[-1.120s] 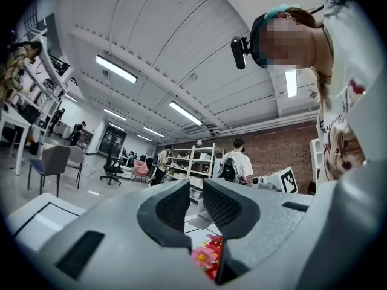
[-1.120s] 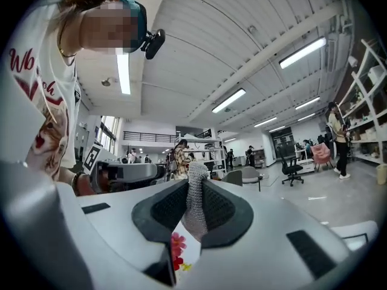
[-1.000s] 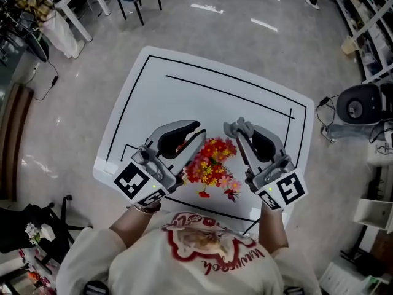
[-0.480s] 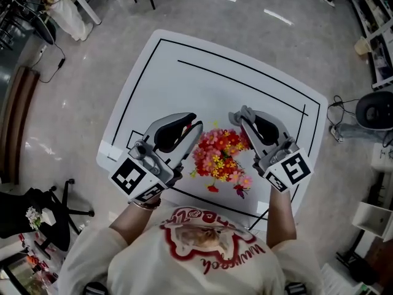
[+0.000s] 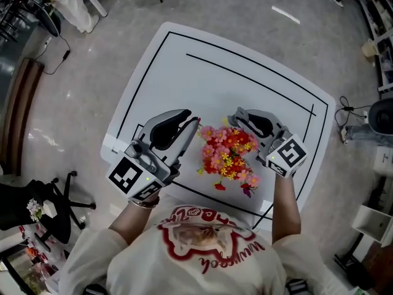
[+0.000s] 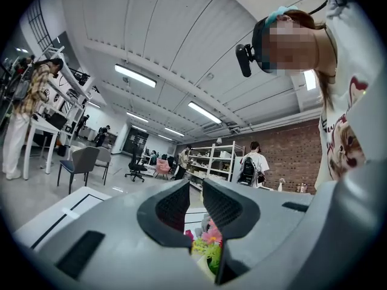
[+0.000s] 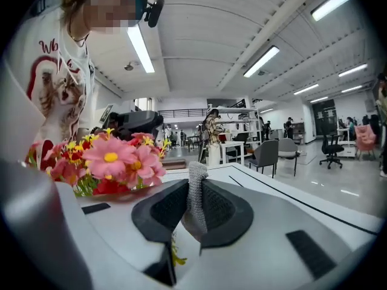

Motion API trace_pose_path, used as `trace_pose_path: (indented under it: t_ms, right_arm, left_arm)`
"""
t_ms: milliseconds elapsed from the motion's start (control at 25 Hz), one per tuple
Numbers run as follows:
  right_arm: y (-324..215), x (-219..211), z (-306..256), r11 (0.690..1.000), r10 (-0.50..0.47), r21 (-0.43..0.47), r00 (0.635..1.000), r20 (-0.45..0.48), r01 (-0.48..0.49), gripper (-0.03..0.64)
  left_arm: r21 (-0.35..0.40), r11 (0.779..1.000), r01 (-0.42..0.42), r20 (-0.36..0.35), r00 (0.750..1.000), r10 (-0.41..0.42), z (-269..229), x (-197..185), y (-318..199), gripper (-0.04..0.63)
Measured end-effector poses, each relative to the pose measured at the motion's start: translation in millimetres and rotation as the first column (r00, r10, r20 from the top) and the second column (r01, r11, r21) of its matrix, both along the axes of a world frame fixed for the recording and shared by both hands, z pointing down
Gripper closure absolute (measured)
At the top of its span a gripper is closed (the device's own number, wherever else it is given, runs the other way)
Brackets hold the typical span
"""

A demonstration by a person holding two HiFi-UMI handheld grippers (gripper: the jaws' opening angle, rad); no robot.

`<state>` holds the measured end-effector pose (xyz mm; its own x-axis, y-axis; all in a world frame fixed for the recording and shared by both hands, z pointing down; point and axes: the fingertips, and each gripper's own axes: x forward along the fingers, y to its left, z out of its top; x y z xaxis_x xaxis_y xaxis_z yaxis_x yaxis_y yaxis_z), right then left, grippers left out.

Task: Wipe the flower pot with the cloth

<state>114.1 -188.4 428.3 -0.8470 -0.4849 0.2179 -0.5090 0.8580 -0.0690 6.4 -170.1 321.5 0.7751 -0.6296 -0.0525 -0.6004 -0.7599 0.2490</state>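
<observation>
A bunch of red, pink and yellow flowers (image 5: 227, 155) stands near the front of the white table (image 5: 184, 78), and it hides the pot under it from above. My left gripper (image 5: 196, 123) lies level just left of the flowers. Its jaws stand a narrow gap apart with nothing between them, and the flowers (image 6: 211, 240) show low beyond them. My right gripper (image 5: 232, 117) sits close by the flowers' far right side, shut on a strip of grey knitted cloth (image 7: 195, 204) that stands up between its pads. In the right gripper view the flowers (image 7: 112, 162) are at the left.
Black lines are marked on the table (image 7: 290, 192). The table's front edge lies just before the person's body (image 5: 209, 244). Chairs (image 7: 269, 156), desks and shelves (image 6: 211, 162) stand around the room, with people far off.
Both grippers have sunk toward the table. The right one dropped more and now lies close beside the flowers. The cloth stays pinched in its jaws.
</observation>
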Motion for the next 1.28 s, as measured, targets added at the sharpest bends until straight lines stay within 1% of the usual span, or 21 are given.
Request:
trace_pose_path:
  t_ms: [200,400,480,720,960,1280]
  right_arm:
    - [-0.6,-10.5,15.5,0.999,-0.040,-0.021,0.999,-0.018,0.040,0.566]
    - [4.5,-15.4,30.8,0.993,-0.100,-0.062,0.995,-0.021,0.099,0.566]
    - [5.7,-16.1,34.2,0.991,-0.109,-0.077,0.994,-0.011,0.108,0.566]
    - [5.5,-13.0,38.7,0.989,-0.100,-0.111,0.995,0.027,0.102,0.566]
    - [8.4,-7.4,37.1,0.986,-0.067,-0.148,0.991,0.112,0.083,0.566]
    - [11.7,0.3,38.3,0.987,-0.045,-0.148,0.990,0.134,0.065,0.566]
  left_arm:
    - [0.000,1.000,0.023,0.006,1.000,-0.023,-1.0,-11.0,3.7,0.523]
    - [-0.004,1.000,0.031,0.010,0.999,-0.031,0.5,-11.1,6.1,0.522]
    - [-0.003,0.999,0.035,0.011,0.999,-0.035,0.3,-11.7,6.9,0.522]
    - [-0.002,0.999,0.041,0.015,0.999,-0.041,-1.1,-11.8,12.6,0.522]
    - [-0.001,0.999,0.045,0.020,0.999,-0.045,-2.0,-9.1,17.3,0.522]
    - [-0.002,1.000,0.028,0.021,0.999,-0.028,1.5,4.3,23.6,0.522]
